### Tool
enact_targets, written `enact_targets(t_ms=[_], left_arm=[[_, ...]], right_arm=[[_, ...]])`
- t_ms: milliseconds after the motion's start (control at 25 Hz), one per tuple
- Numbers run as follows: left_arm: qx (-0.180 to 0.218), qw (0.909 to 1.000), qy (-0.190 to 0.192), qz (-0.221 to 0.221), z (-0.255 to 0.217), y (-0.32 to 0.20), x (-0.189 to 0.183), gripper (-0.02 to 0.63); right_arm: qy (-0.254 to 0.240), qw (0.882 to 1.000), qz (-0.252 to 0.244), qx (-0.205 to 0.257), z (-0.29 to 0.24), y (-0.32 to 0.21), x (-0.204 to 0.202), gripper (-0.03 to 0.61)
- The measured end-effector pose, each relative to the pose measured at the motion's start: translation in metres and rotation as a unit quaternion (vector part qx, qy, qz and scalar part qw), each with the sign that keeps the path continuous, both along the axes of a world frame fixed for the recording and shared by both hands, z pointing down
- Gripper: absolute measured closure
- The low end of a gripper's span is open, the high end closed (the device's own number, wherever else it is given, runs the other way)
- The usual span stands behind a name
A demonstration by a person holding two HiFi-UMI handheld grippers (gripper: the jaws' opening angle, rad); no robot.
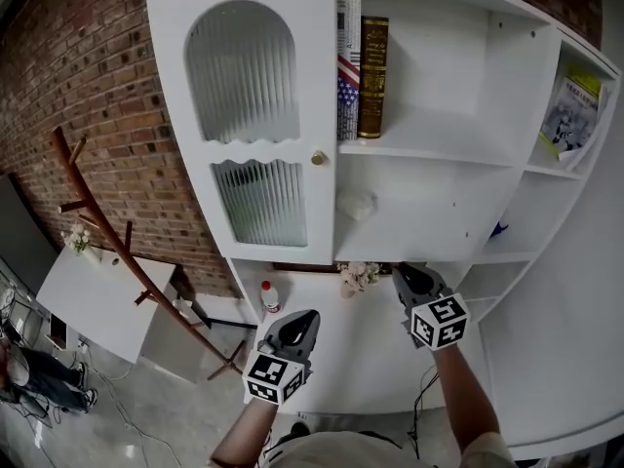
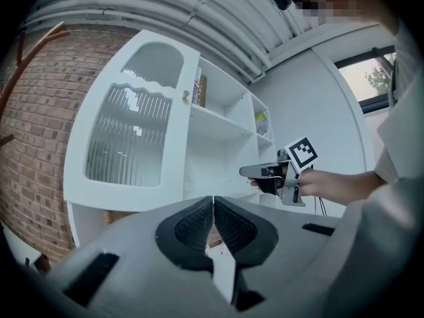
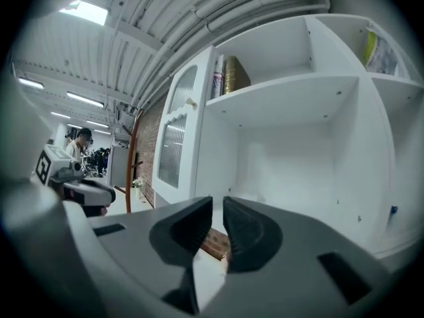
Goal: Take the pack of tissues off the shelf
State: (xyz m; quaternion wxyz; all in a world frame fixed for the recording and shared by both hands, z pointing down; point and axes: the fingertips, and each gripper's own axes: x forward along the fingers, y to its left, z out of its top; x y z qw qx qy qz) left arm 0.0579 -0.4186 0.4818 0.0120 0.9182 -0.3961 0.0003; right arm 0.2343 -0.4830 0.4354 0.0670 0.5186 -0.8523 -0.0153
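Observation:
The pack of tissues [image 1: 356,203], a small pale lump, lies on the middle open shelf of the white cabinet [image 1: 429,224], just right of the glass door [image 1: 249,125]. My right gripper [image 1: 402,269] is held below and a little right of it, in front of the counter, pointing at the shelves. Its jaws are shut with nothing between them [image 3: 218,204]. My left gripper [image 1: 310,316] hangs lower and further left, also shut and empty [image 2: 213,201]. In the left gripper view, the right gripper [image 2: 255,171] is out in front of the shelves.
Two books [image 1: 361,66] stand on the top shelf and a booklet [image 1: 570,115] leans in the right-hand bay. A small flower bunch [image 1: 359,276] and a red-capped bottle [image 1: 268,297] sit on the counter. A wooden coat rack [image 1: 107,232] and a small white table [image 1: 97,300] stand to the left.

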Motion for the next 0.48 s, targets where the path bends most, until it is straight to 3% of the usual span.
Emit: enact_targets(t_ms=[360, 480], left_arm=[[0.009, 0.9996, -0.015, 0.024, -0.008, -0.032, 0.013, 0.587], [0.010, 0.9991, -0.022, 0.035, -0.010, -0.041, 0.019, 0.586]], right_arm=[[0.019, 0.999, 0.006, -0.037, -0.009, -0.070, -0.008, 0.541], [0.034, 0.997, 0.007, -0.062, -0.006, -0.095, -0.010, 0.481]])
